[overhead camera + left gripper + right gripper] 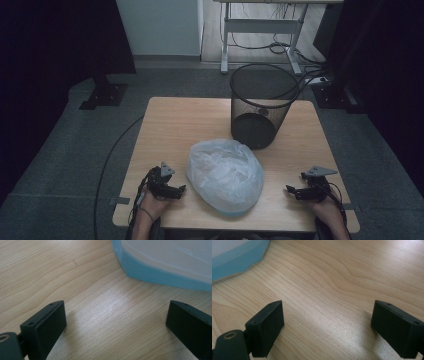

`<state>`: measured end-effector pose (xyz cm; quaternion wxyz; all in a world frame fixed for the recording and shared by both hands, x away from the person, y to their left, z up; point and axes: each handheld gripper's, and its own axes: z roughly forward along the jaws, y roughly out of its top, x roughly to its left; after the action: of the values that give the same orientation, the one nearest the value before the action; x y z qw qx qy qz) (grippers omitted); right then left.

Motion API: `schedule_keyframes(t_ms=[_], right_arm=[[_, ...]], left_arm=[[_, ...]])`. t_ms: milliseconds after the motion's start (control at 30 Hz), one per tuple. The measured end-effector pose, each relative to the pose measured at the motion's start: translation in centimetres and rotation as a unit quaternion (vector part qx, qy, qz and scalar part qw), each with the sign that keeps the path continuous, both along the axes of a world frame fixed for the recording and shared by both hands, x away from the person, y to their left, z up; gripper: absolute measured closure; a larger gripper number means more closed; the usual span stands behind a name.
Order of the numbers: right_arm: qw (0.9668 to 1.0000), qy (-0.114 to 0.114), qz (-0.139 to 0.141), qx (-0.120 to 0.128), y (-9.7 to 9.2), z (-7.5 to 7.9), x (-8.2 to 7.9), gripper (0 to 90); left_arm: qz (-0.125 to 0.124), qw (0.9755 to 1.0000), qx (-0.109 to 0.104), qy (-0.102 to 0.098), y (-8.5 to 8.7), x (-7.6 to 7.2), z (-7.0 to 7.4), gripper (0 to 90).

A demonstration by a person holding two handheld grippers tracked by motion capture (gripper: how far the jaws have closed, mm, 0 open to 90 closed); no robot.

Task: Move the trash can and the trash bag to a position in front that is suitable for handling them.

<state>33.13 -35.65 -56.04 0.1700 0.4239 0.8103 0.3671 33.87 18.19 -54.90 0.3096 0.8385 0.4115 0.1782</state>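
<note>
Both the left gripper (176, 189) and the right gripper (292, 190) are held wide apart, empty, flanking the plastic bag (225, 175) at the table's near edge. Being thin, the bag could be torn or slid off before the mesh bin (260, 106) is reached.

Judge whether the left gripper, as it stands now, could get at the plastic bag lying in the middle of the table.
Probably yes. The left gripper rests just beside the plastic bag, jaws open and pointing toward it, with bare table between them. The wire bin stands farther back, out of the way.
</note>
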Motion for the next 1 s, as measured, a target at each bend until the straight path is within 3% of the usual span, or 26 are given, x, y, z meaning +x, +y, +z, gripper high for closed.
schedule_keyframes(t_ms=[167,367,533,667,767,867,1000], right_arm=[[0.9999,-0.001,0.005,-0.013,0.3,0.0,0.0,8.5],[1.0000,0.002,0.004,-0.005,0.1,0.0,0.0,8.5],[0.9997,0.008,0.012,0.017,-0.2,0.1,0.1,11.9],[0.9997,0.007,0.021,0.012,0.0,0.3,0.1,11.8],[0.9998,-0.001,0.018,0.006,0.2,0.8,0.0,11.5],[0.9993,-0.007,0.020,0.032,0.9,1.6,-0.2,7.7],[0.9986,-0.010,0.040,0.034,2.6,2.9,-0.3,2.6]], left_arm=[[0.003,0.9999,-0.011,0.008,0.2,0.1,0.0,5.0],[0.006,0.9999,-0.014,0.005,0.2,0.2,-0.1,5.2],[0.008,0.9998,-0.018,0.000,0.2,0.2,-0.3,4.4],[0.006,0.9997,-0.024,-0.008,0.2,0.2,-0.6,0.6],[0.006,0.9997,-0.024,-0.008,0.2,0.2,-0.6,0.5],[0.006,0.9997,-0.024,-0.008,0.2,0.2,-0.6,0.5],[0.006,0.9997,-0.024,-0.009,0.2,0.2,-0.6,0.5]])
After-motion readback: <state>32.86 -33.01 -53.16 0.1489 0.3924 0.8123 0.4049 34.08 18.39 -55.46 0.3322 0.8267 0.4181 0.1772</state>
